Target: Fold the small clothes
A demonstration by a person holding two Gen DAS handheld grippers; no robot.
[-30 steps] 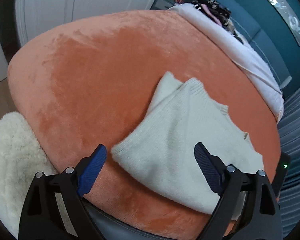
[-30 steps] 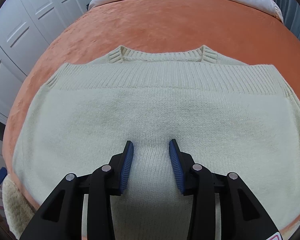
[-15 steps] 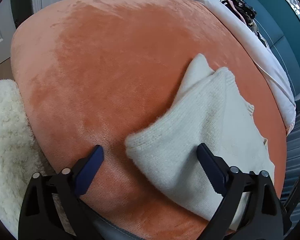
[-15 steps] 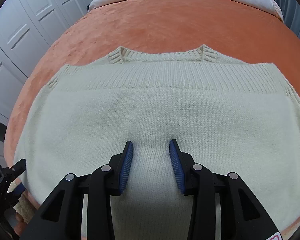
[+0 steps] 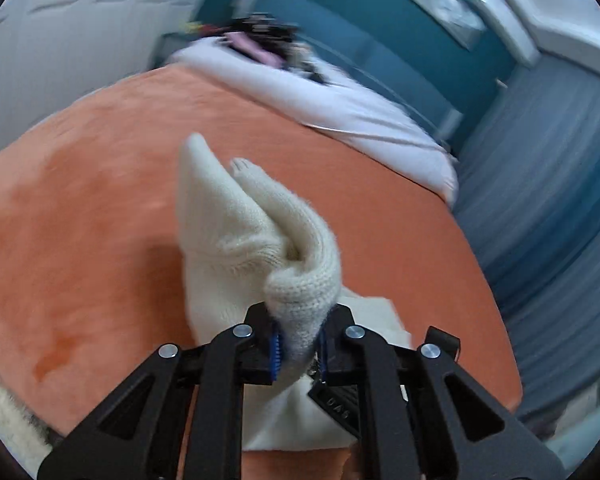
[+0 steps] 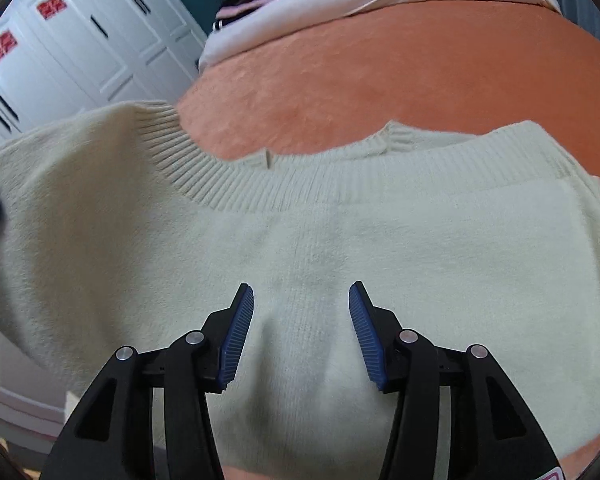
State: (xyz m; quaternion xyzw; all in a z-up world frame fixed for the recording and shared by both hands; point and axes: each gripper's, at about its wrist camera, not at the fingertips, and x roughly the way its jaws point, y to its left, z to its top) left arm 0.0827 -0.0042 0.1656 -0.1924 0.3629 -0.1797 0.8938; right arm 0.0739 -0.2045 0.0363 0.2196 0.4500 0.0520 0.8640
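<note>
A cream knitted sweater (image 5: 236,232) lies on an orange plush blanket (image 5: 100,200) that covers a bed. My left gripper (image 5: 298,340) is shut on a bunched corner of the sweater and holds it up off the blanket, so the fabric hangs in a fold below. In the right wrist view the sweater (image 6: 340,232) spreads wide, with its ribbed edge at the far side and its left part raised. My right gripper (image 6: 301,312) hovers over the sweater's middle. Its jaws are opening, and a soft ridge of knit lies between the pads, which do not press on it.
A white duvet (image 5: 320,96) with a pile of dark and pink clothes (image 5: 268,40) lies at the far end of the bed. White cupboard doors (image 6: 80,40) stand to the left, blue curtains (image 5: 540,200) to the right. A fluffy cream rug (image 5: 0,420) is below the bed's edge.
My left gripper closed on the sweater's near corner and rose with it, lifting that side. My right gripper's jaws spread wider and it rose a little.
</note>
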